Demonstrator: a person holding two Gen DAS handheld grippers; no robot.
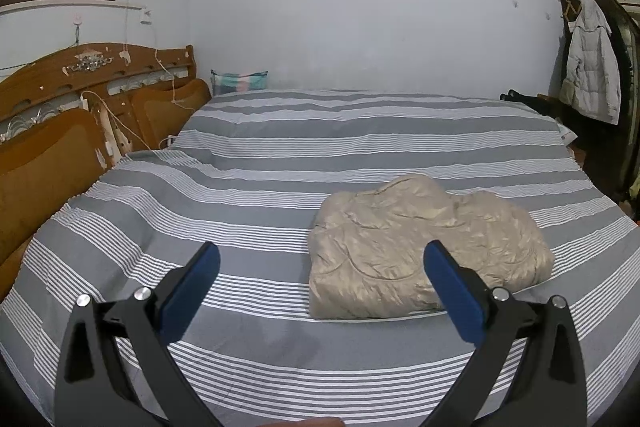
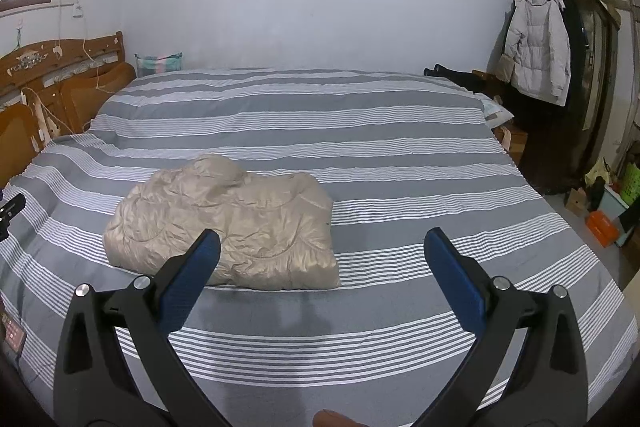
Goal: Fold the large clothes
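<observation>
A shiny beige quilted jacket (image 1: 424, 247) lies folded into a compact bundle on the grey and white striped bed (image 1: 240, 187). It also shows in the right wrist view (image 2: 232, 223). My left gripper (image 1: 322, 259) is open and empty, held above the bed in front of the bundle's near left side. My right gripper (image 2: 322, 247) is open and empty, held above the bed in front of the bundle's near right corner. Neither gripper touches the jacket.
A wooden headboard (image 1: 80, 95) runs along the left. A white puffer coat (image 2: 538, 39) hangs on a dark wardrobe (image 2: 580, 87) at the right. Bags and boxes (image 2: 604, 203) sit on the floor past the bed's right edge. A striped pillow (image 1: 239, 82) is at the far wall.
</observation>
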